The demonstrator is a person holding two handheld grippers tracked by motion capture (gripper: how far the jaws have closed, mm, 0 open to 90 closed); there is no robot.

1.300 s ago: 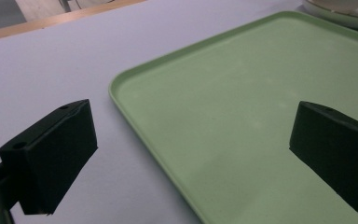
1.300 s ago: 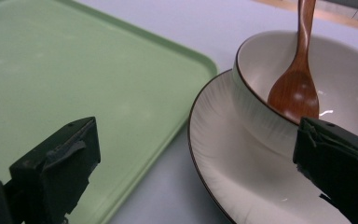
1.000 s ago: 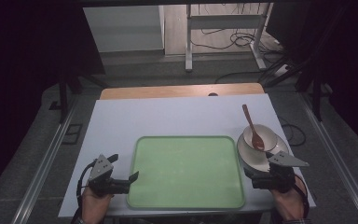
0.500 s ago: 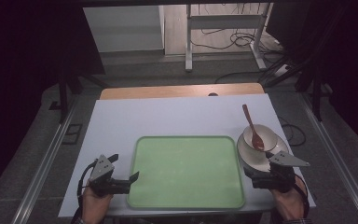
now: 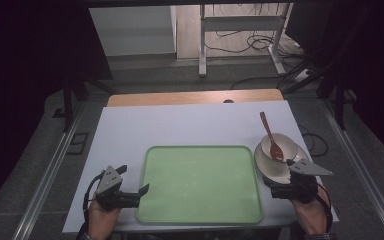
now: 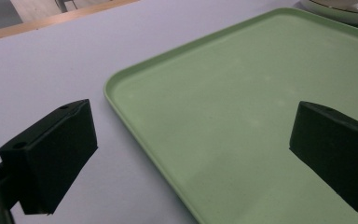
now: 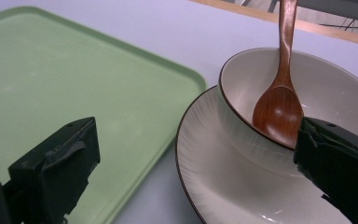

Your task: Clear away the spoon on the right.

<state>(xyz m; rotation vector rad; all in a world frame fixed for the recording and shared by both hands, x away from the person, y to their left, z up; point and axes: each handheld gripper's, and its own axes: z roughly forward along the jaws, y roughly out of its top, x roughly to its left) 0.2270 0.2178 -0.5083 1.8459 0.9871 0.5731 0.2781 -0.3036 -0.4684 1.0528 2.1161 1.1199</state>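
Counter (image 5: 190, 125), white: green tray (image 5: 200, 182) at centre, bare. Plate (image 5: 272, 167) just right of the tray, bowl (image 5: 279, 147) on it, wooden spoon (image 5: 271, 137) in the bowl, handle pointing away. Left tool (image 5: 141, 192): released, jaws wide, straddling the tray's left rim. Right tool (image 5: 275, 189): released, jaws wide, at the plate's near edge. Step, judged: approach, nothing gripped. Next move likely calls for closing on the plate rim and lifting level so the bowl stays put
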